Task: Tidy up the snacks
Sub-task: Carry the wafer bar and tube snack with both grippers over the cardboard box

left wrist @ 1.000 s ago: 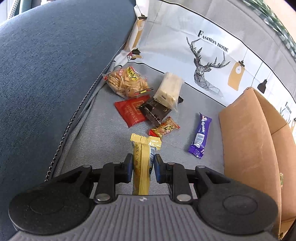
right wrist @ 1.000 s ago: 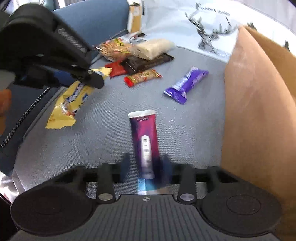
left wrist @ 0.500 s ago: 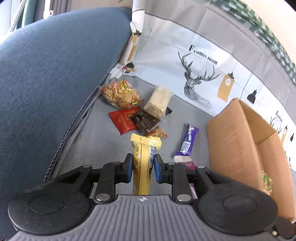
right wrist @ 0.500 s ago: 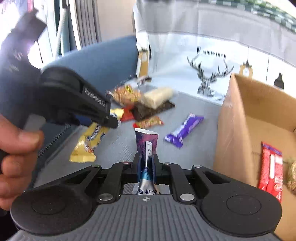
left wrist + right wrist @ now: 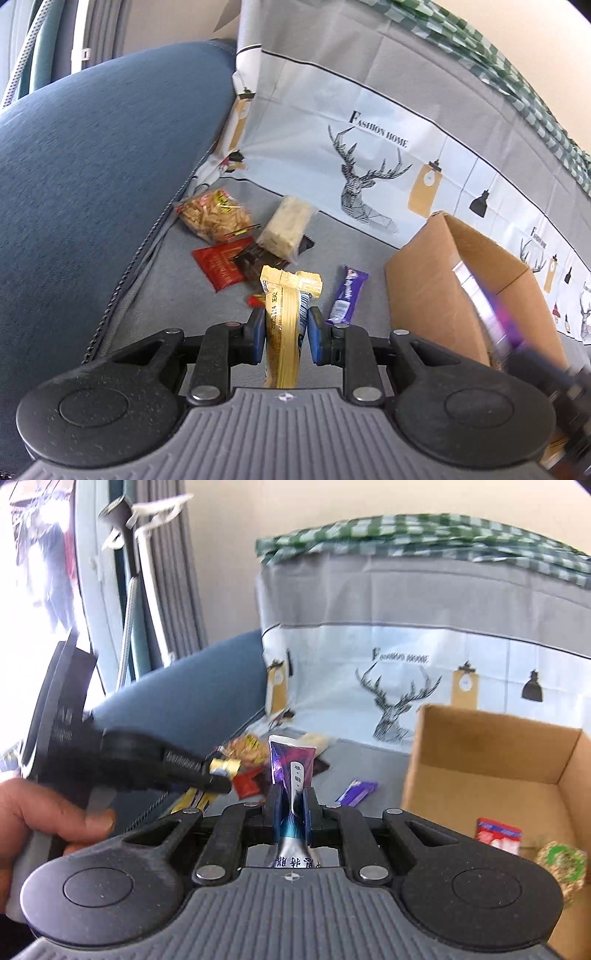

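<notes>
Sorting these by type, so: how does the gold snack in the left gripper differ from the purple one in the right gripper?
The gold packet is yellow-gold with a ridged seam and a printed date; the purple packet has a dark purple pattern and a white label strip. The gold packet's top end is crumpled; the purple packet's top is a flat, straight seal. Both stand upright, clamped in a shut gripper: left gripper, right gripper.

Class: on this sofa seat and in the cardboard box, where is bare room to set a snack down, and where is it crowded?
Free: the grey seat between the purple bar and the deer-print cover; the box floor left of the red packet. Crowded: the corner by the blue armrest, where the cracker bag, red pouch and wafer pack bunch together.
</notes>
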Demonstrator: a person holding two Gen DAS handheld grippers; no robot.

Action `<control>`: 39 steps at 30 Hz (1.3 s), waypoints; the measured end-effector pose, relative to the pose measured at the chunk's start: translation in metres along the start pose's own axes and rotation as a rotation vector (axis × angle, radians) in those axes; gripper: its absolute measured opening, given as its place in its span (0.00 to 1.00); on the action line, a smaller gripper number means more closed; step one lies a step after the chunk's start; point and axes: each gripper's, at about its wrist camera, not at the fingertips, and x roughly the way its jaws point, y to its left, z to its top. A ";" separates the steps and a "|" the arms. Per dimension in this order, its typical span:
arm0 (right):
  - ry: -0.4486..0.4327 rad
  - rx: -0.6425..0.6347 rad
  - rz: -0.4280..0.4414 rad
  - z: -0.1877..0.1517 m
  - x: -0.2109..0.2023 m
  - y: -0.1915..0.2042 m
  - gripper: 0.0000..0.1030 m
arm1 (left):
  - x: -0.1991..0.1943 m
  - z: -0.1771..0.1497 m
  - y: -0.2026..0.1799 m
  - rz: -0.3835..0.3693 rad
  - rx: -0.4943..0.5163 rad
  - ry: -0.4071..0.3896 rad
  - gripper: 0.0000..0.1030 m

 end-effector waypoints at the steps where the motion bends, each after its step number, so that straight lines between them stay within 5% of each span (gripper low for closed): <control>1: -0.013 0.007 0.001 0.006 -0.003 -0.006 0.12 | 0.000 0.000 -0.003 -0.005 0.001 -0.002 0.25; 6: -0.090 0.009 -0.026 0.029 -0.020 -0.039 0.12 | 0.002 0.000 -0.015 -0.012 0.025 -0.010 0.25; 13: -0.050 0.215 -0.096 0.008 -0.015 -0.095 0.12 | 0.005 0.002 -0.025 -0.037 0.027 -0.026 0.25; 18: -0.097 0.236 -0.133 0.006 -0.028 -0.112 0.12 | 0.004 0.002 -0.037 -0.086 0.015 -0.061 0.25; 28: -0.170 0.237 -0.276 0.005 -0.050 -0.145 0.12 | -0.003 -0.002 -0.086 -0.327 0.001 -0.205 0.25; 39: -0.211 0.294 -0.440 -0.002 -0.062 -0.181 0.12 | 0.005 -0.029 -0.166 -0.553 0.123 -0.212 0.25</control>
